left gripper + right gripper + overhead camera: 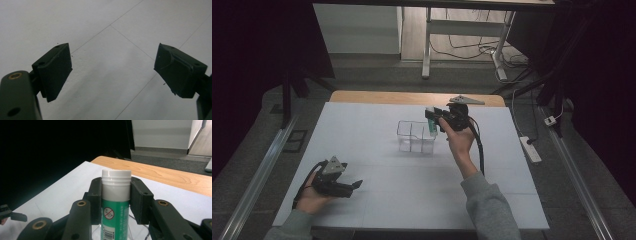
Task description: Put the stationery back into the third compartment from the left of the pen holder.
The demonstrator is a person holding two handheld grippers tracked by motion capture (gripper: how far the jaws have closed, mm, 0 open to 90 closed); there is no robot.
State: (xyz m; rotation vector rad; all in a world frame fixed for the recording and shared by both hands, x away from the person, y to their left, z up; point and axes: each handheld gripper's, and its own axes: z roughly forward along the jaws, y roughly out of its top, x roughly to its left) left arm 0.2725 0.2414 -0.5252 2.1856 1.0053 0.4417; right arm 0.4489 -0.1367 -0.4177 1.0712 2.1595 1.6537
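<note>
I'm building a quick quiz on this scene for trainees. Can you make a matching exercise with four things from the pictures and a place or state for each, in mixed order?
Things:
1. left claw
2. right claw
3. glue stick
4. clear divided box

Places or states:
A. stands on the white table sheet, near its middle
B. open, nothing between its jaws, low over the sheet
C. green body with a white cap, held upright
D. shut on a tube, raised beside the box

Pairs: 1-B, 2-D, 3-C, 4-A
</note>
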